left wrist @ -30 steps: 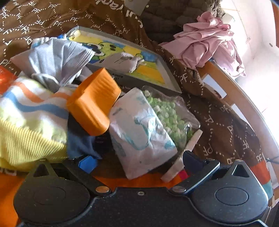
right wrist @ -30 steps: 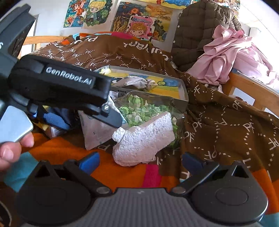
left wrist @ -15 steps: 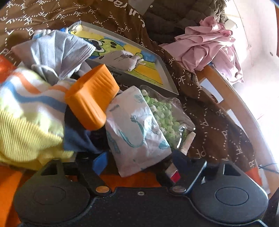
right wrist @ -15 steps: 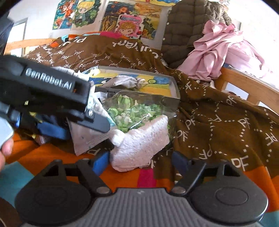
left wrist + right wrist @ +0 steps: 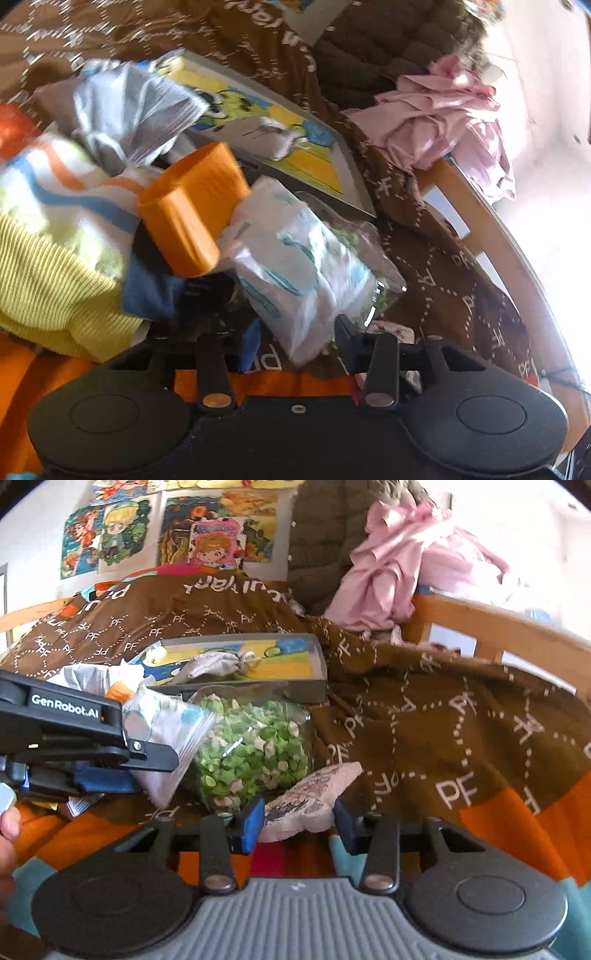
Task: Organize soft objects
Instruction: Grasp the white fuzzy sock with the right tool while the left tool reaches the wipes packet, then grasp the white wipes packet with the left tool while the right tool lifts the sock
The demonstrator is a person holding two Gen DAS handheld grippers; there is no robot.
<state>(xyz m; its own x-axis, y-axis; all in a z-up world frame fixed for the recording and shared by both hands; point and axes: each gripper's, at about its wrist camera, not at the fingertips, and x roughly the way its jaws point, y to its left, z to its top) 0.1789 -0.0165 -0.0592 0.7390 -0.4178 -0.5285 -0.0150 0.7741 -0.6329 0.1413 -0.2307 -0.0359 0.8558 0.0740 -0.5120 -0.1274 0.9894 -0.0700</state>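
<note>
A white packet with blue print (image 5: 299,266) is gripped near its lower end between the fingers of the left gripper (image 5: 295,341), which are closed to a narrow gap on it; the packet lies on a cluttered bed, against an orange foam block (image 5: 192,210) and partly over a clear bag of green pieces (image 5: 255,749). Just right of that bag, a pale pink pad (image 5: 314,797) is bracketed by the right gripper (image 5: 297,821), its fingers drawn in close on either side; whether the pad is firmly pinched cannot be told from the right wrist view. Behind the bag, a shallow grey tray (image 5: 306,688) with a cartoon-printed floor is seen, a small grey cloth (image 5: 218,662) lying inside it. Striped and yellow clothes (image 5: 55,240) are heaped to the left, and a pink garment (image 5: 391,572) is draped over the wooden bed rail (image 5: 491,627). All of it rests on a brown quilt (image 5: 424,716) lettered in white. The step in hand is judged to be the pick-up of two soft items at once. For the next move, both grips would need to be kept firm while the items are lifted clear of the bag, then carried to the tray, the likeliest collecting place.
</note>
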